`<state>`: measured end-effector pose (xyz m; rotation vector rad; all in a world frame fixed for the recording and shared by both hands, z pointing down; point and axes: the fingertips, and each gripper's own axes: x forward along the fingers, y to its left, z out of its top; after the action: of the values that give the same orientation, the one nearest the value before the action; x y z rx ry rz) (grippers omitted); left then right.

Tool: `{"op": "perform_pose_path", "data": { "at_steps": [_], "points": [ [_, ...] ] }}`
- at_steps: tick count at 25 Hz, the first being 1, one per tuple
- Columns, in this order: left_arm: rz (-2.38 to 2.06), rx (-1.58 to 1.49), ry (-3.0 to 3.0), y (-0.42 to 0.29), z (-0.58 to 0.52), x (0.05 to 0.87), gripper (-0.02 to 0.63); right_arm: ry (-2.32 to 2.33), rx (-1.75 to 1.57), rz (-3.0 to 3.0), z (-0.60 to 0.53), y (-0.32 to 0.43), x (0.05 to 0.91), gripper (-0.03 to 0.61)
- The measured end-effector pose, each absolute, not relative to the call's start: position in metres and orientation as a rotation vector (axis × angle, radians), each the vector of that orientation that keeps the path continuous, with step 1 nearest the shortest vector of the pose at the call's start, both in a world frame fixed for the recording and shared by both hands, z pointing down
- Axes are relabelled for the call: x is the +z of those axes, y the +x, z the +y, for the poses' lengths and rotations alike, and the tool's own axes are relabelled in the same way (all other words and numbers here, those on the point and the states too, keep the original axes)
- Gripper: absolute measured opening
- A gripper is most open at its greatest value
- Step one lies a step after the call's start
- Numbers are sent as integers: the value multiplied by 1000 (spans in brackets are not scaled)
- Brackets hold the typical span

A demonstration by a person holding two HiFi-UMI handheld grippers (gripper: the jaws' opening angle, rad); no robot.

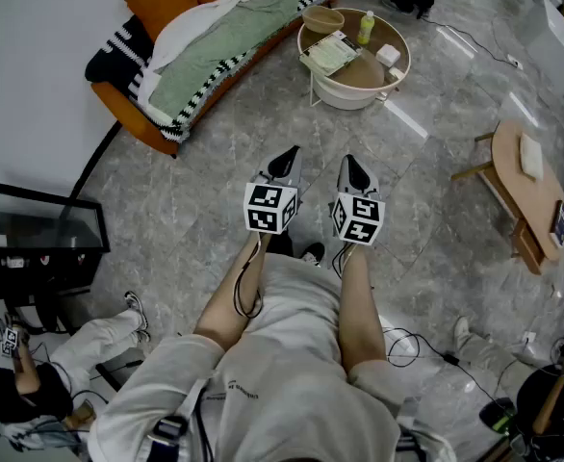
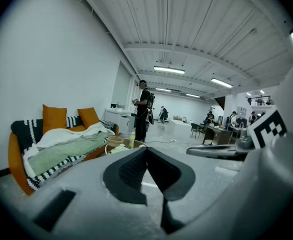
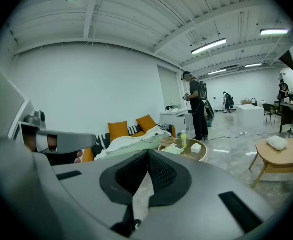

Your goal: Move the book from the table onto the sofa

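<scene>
Left gripper [image 1: 287, 160]: jaws clenched together, nothing between them, above the floor [image 1: 166, 191].
Right gripper [image 1: 352, 166]: pads meeting, empty, just beside the left.
Book [image 1: 329, 53]: lying on round table [image 1: 359, 96], near sofa [image 1: 215, 61], well apart from both grippers.

The head camera looks steeply down from above the person. Their arms run up from 6 o'clock to the left gripper [image 1: 287, 154] and right gripper [image 1: 351, 160] at centre. From there the sofa [image 1: 215, 51] lies far off at 11 o'clock and the round table [image 1: 354, 94] at 12.

Each gripper camera sits low, close behind its own jaws, facing almost level across the floor. In the left gripper view the sofa [image 2: 61, 151] is at 9 o'clock, and in the right gripper view the sofa [image 3: 131, 141] is nearer centre. All three views share the sofa and round table [image 3: 202, 151].
</scene>
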<state>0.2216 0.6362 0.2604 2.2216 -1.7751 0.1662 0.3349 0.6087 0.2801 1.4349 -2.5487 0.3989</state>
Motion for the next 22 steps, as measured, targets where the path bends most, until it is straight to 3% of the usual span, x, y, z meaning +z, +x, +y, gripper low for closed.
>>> {"op": "perform_pose_path", "data": {
  "at_steps": [22],
  "points": [
    [-1694, 163, 2146, 193, 557, 287, 11, 1460, 623, -2570, 557, 297, 302, 6]
  ]
}}
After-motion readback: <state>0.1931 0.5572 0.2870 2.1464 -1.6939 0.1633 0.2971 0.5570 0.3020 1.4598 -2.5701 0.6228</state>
